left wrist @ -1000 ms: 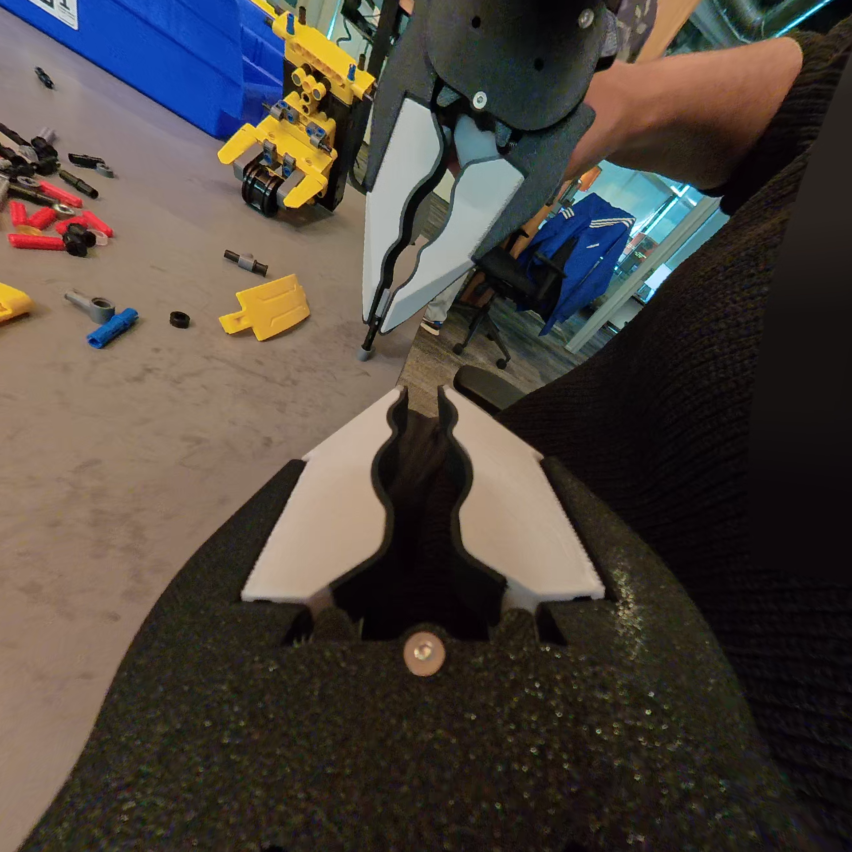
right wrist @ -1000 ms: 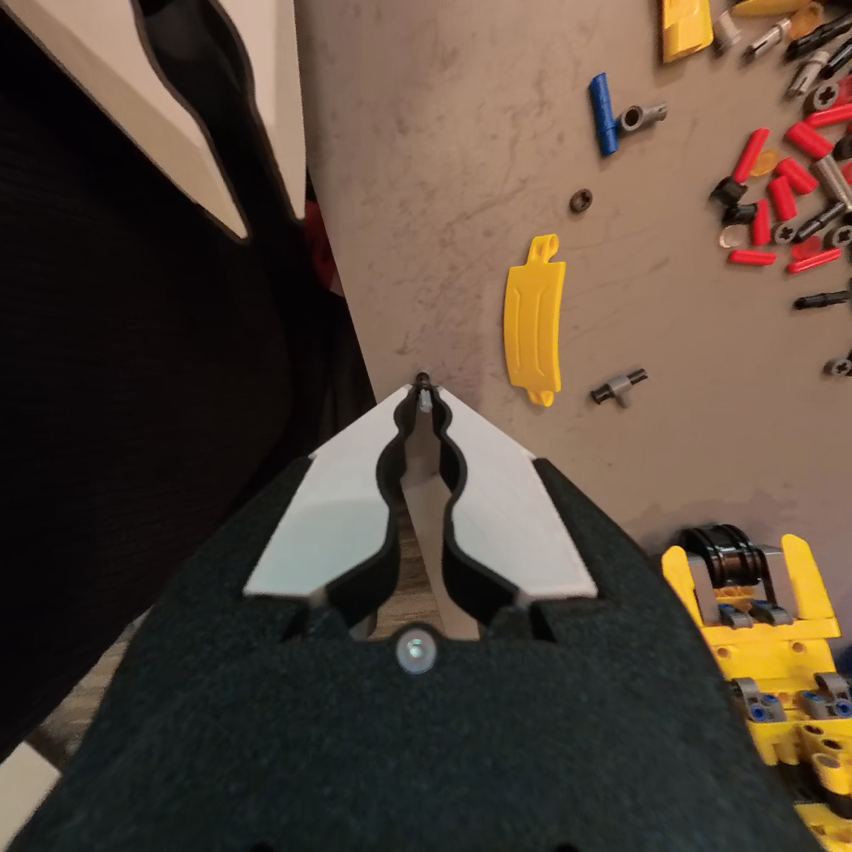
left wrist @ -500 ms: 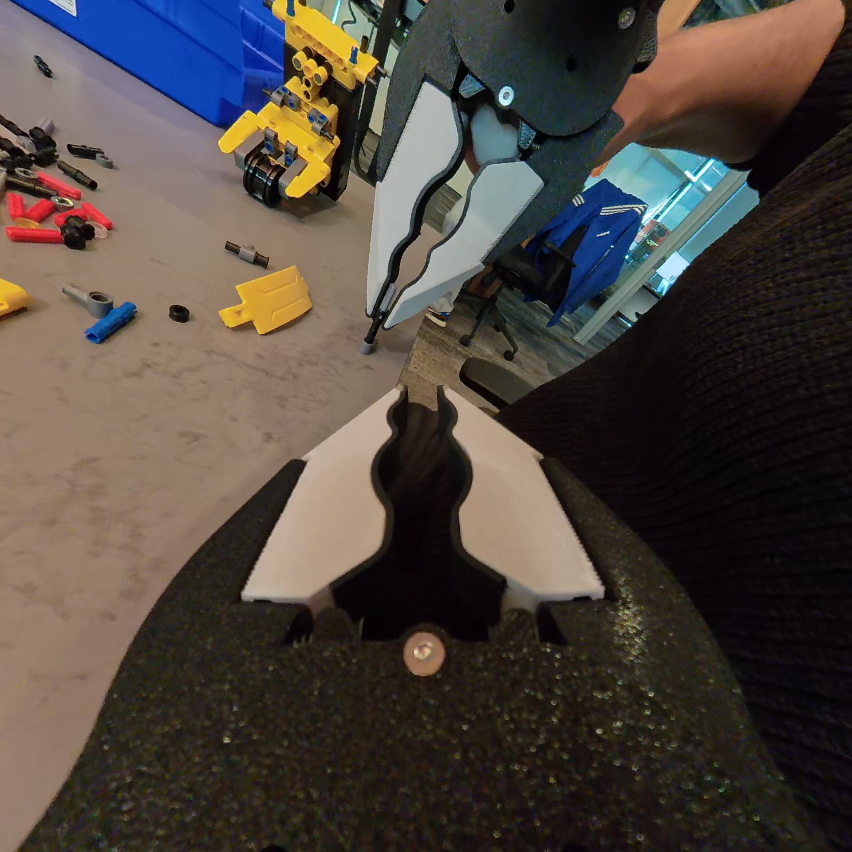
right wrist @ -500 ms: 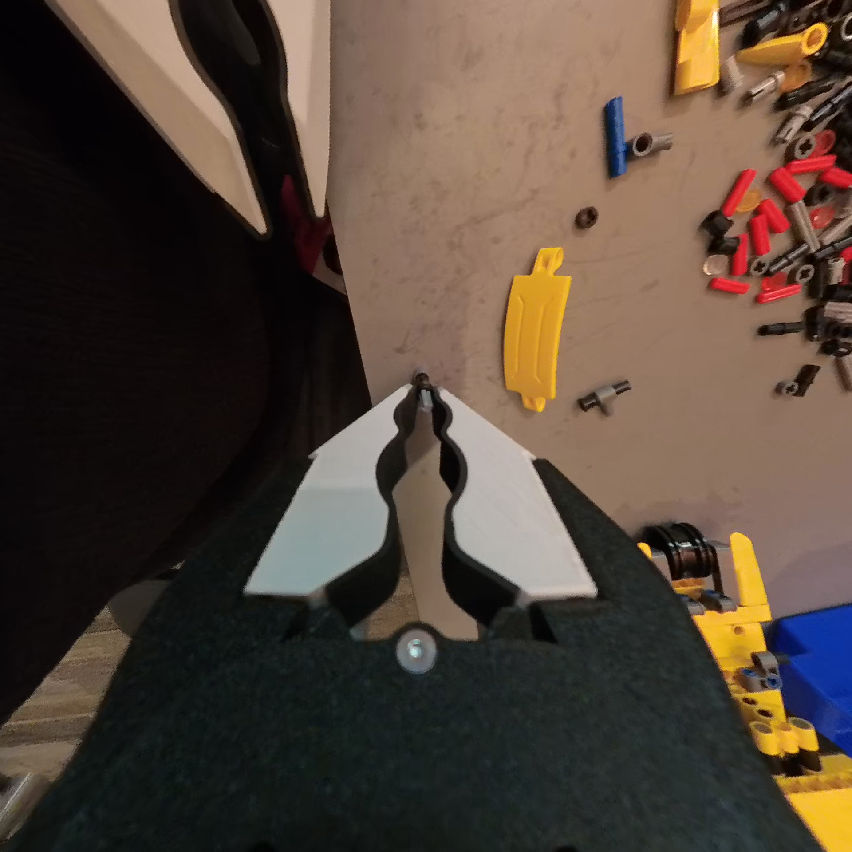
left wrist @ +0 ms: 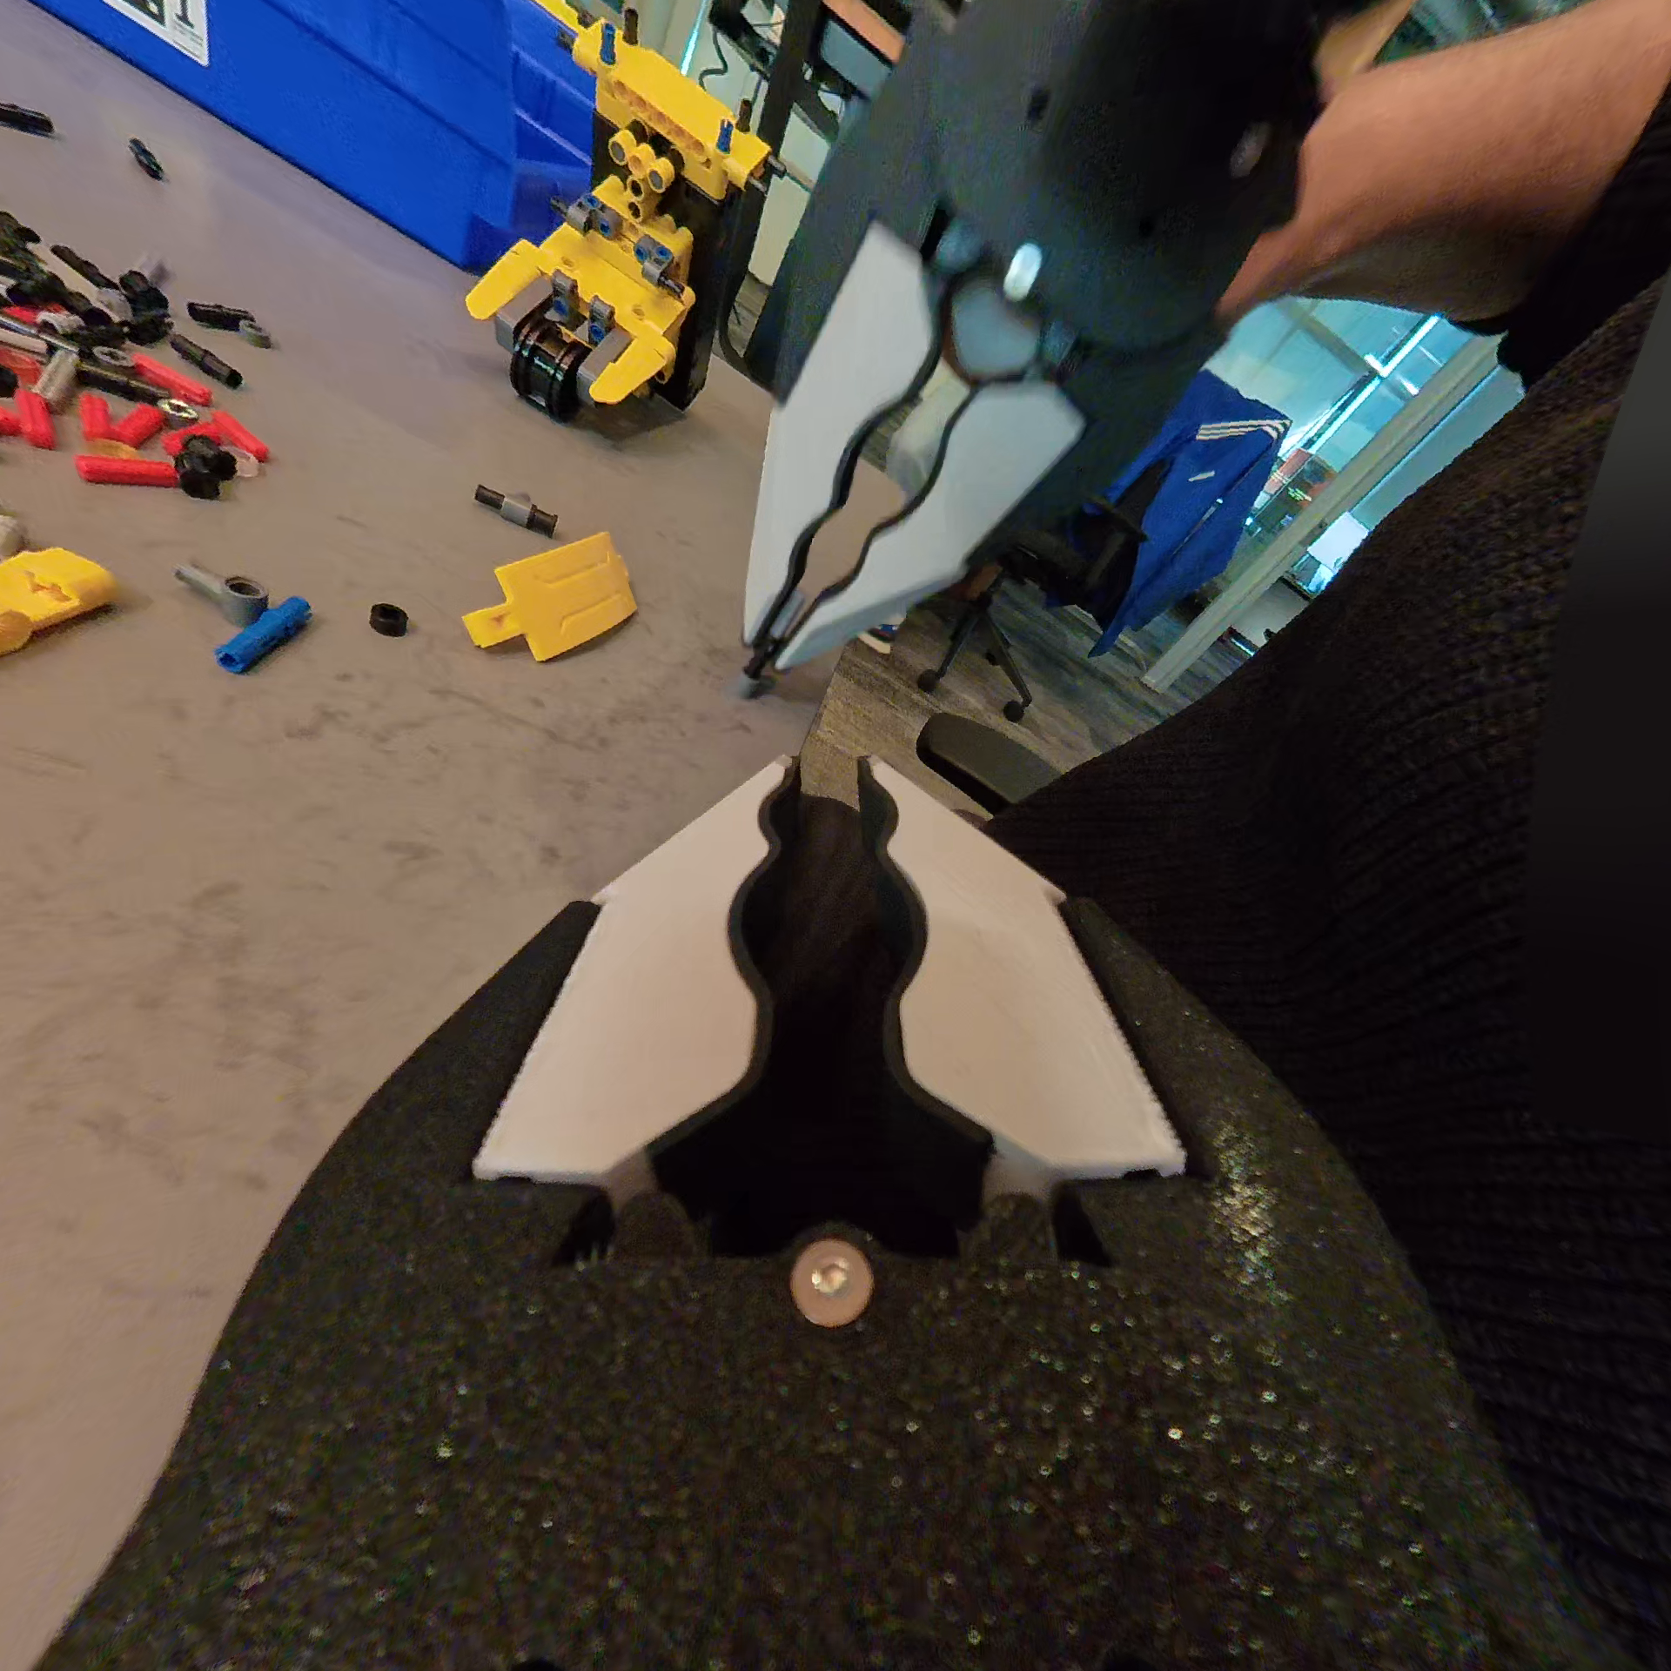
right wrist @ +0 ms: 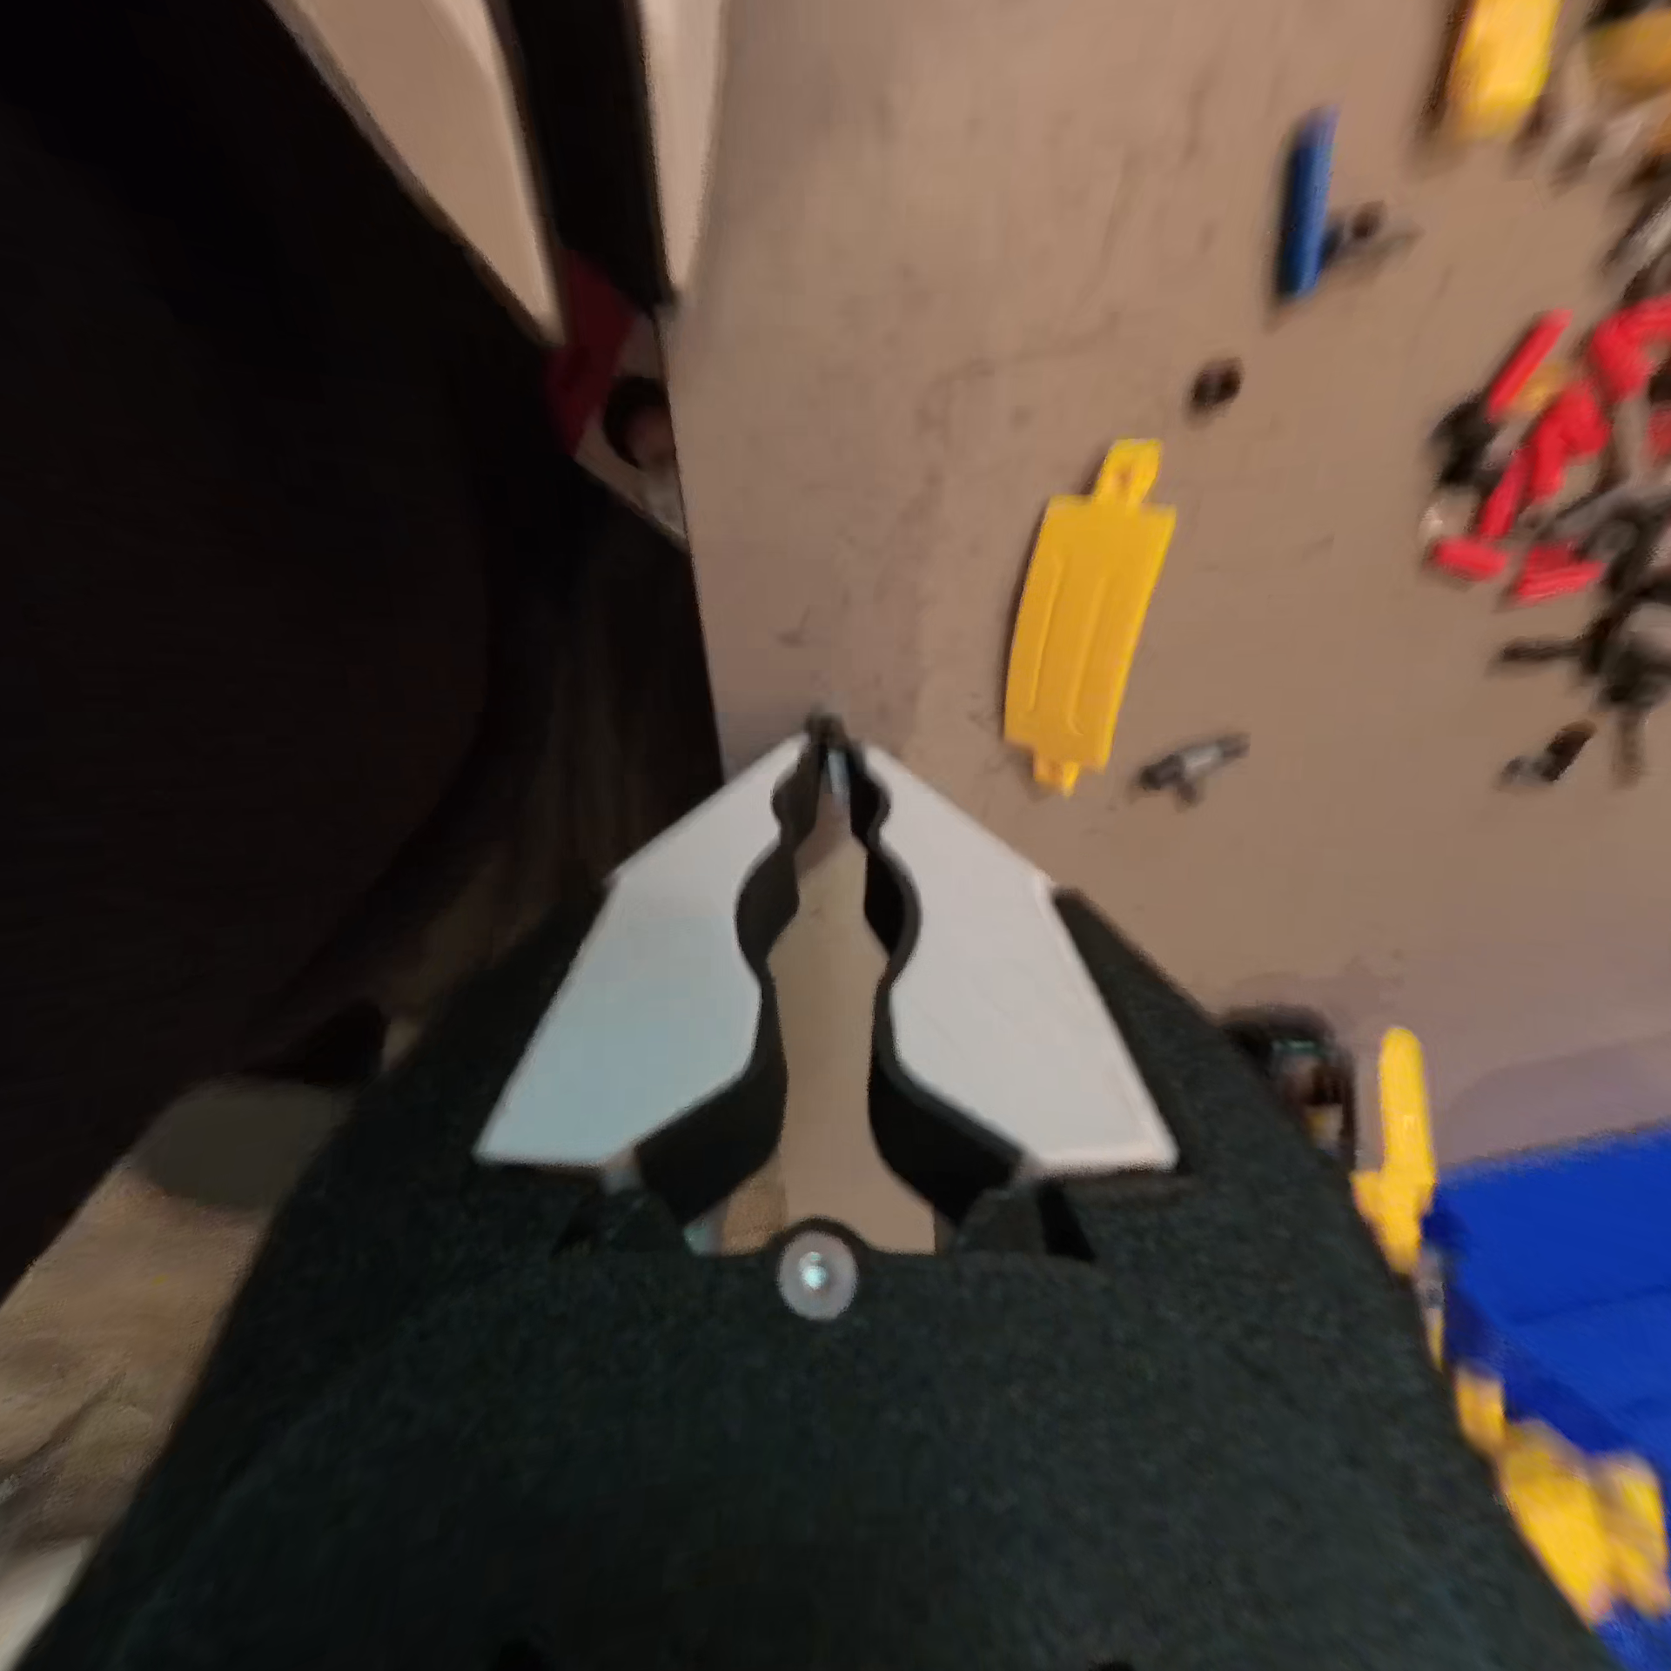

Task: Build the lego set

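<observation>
My right gripper hangs point-down over the grey table, close to its near edge. It is shut on a small black and grey pin whose end is at the table surface. The right wrist view is blurred and shows the pin pinched at the fingertips of that gripper. A yellow curved panel lies just left of the pin and also shows in the right wrist view. My left gripper is off the table edge, over a black knitted sleeve, its jaws a narrow gap apart and empty.
A yellow brick model stands against a blue bin at the back. Loose parts lie left of the panel: a black-grey connector, a black ring, a blue pin and red pins. Office chairs stand beyond the edge. The gap from one gripper's tips to the other's is roughly 9 centimeters.
The right gripper has swung and tilted while the pin's end stays near the table edge, and its view now blurs and takes in more of the blue bin. The left gripper has barely moved.
</observation>
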### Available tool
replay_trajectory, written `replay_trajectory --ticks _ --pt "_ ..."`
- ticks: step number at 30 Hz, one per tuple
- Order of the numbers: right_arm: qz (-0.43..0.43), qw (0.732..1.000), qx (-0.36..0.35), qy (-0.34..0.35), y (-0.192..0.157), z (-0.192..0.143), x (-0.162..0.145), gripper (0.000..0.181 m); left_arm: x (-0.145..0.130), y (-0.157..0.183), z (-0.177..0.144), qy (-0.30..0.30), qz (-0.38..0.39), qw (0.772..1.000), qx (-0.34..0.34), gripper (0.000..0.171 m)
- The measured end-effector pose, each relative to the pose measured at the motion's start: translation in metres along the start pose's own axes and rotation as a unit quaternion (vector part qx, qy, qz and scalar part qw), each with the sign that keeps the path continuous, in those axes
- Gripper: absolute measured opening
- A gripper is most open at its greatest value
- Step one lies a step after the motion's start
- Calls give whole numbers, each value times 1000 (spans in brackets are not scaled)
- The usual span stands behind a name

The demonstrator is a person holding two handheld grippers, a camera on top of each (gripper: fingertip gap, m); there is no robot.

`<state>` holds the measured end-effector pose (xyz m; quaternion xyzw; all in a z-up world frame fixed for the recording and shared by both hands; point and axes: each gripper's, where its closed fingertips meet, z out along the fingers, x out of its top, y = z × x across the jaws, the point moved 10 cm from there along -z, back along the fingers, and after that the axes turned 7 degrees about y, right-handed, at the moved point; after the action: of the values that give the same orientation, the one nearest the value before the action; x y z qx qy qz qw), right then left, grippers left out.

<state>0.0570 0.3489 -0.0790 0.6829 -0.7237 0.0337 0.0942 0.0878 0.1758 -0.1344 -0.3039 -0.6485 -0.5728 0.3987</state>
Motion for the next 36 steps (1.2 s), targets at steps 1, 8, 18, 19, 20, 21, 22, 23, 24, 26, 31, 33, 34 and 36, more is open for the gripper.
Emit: replay_trajectory --ticks 1,8,18,19,20,21,22,23,24,26,31,33,34,36 --pt "-9 1000 -3 0 -1 3 -1 5 0 0 0 -1 0 1000 0 12" --pt "27 999 14 43 3 1 -6 5 -1 0 1 -1 0 1000 -7 12" --pt "143 928 80 335 -6 -21 -8 4 1 1 0 53 -33 997 -42 14" --pt "146 917 81 361 -9 -24 -9 4 2 1 0 68 -45 995 -53 15" --pt "144 908 83 384 -12 -26 -10 5 3 1 -1 79 -59 993 -68 16" --pt "140 901 86 402 -16 -27 -11 4 3 1 -1 89 -75 990 -84 16" --pt "134 895 88 416 -20 -28 -11 4 3 1 0 97 -91 986 -100 16" --pt "126 891 86 427 -24 -28 -10 5 2 1 0 103 -108 982 -118 16" --pt "116 890 86 433 -28 -28 -10 5 2 1 1 109 -125 976 -140 15" --pt "99 888 82 441 -34 -28 -8 5 0 2 4 116 -156 965 -176 12" --pt "87 879 79 463 -40 -32 -7 5 2 3 1 130 -163 958 -198 0" --pt "84 876 74 470 -40 -35 -7 5 2 1 -1 137 -161 957 -198 1" --pt "84 874 72 473 -39 -36 -8 5 2 1 -2 140 -163 955 -203 2" --pt "82 873 70 475 -39 -37 -7 4 3 1 -2 142 -172 951 -216 4"
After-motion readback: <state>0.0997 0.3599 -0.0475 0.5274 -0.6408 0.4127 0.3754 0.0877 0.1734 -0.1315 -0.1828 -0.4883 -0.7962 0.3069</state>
